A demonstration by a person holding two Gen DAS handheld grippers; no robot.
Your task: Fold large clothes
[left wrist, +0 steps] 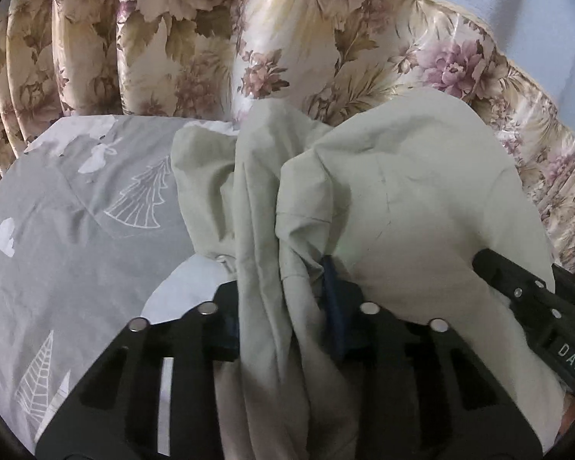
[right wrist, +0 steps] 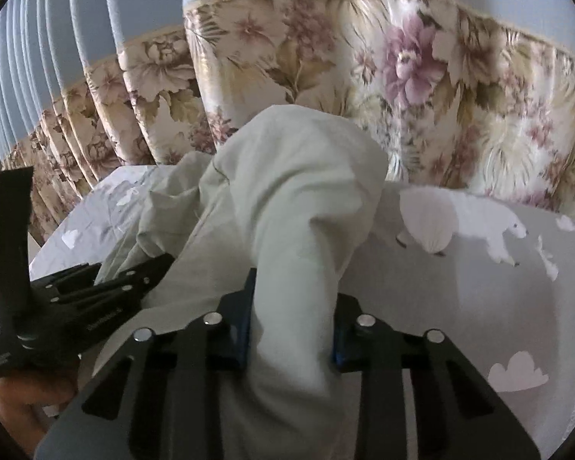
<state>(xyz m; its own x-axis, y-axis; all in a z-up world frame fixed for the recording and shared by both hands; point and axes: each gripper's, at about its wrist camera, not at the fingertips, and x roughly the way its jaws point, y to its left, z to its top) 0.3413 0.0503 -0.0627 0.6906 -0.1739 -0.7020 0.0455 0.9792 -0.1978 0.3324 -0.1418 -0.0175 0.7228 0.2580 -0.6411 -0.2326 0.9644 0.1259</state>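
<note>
Both tools are clamping a pale green garment [left wrist: 402, 176] — the left tool [left wrist: 283, 322] and right tool [right wrist: 291, 329] each pinching bunched folds, lifting it above a grey patterned bedsheet [left wrist: 57, 230], floral curtains [right wrist: 402, 76] hanging behind.

A grey printed bedsheet [left wrist: 57, 230] covers the bed, the pale green garment [left wrist: 402, 191] bunched on it.

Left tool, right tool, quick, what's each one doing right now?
Left tool: closed on a bunched part of the pale green garment.
Right tool: closed on another bunch of the same garment.
</note>
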